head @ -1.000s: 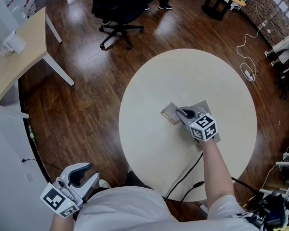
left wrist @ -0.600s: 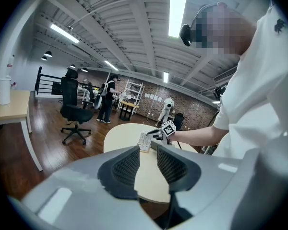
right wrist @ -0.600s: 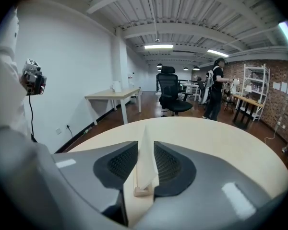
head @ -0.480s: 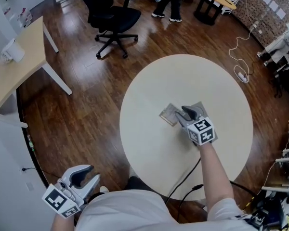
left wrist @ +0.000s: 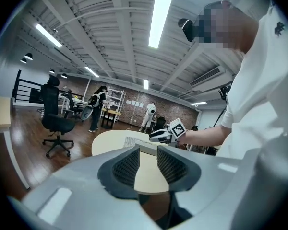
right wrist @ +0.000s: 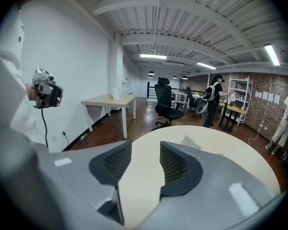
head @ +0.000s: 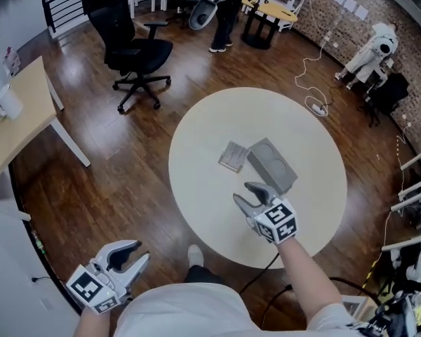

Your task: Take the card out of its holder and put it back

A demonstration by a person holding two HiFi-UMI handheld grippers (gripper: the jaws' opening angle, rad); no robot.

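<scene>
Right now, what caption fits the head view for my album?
Right gripper, jaws opening and empty, hovers over the round cream table; a pale flat card lies beside the grey box-shaped holder.

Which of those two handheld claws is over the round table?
The right gripper, jaws opening with nothing between; the left gripper hangs over the floor.

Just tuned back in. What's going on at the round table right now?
A person is working with a gripper in each hand. On the round table a small pale piece, apparently the card, lies flat right beside the larger grey holder, not inside it. The right gripper hovers over the table's near part, its jaws opening with nothing between them. The left gripper hangs off to the side above the floor, open and empty.
</scene>
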